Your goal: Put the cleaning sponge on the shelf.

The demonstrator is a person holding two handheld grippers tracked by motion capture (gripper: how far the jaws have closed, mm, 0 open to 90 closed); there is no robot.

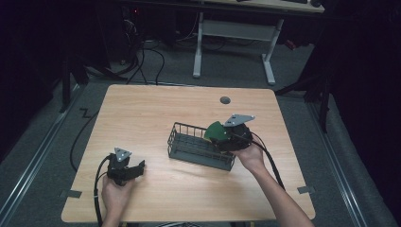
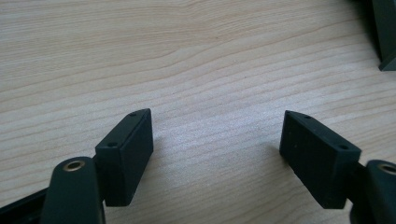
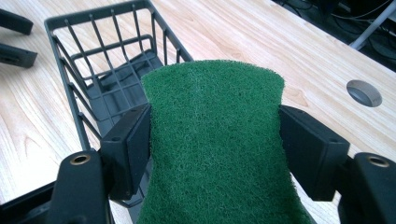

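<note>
Right gripper (image 3: 215,140) clamps a green scouring pad (image 3: 217,144) between both jaws, holding it over the right end of the dark wire basket (image 1: 189,142) mid-table. Left gripper (image 1: 137,169) sits low at the near-left of the wooden table (image 1: 142,109), jaws wide apart, nothing between them.

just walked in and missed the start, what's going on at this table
A person is working at a wooden table with a handheld gripper in each hand. The right gripper has its fingers closed on a green scouring pad and holds it over the near end of a dark wire basket, which looks empty. The left gripper rests on the table off to the left, open and holding nothing.
</note>
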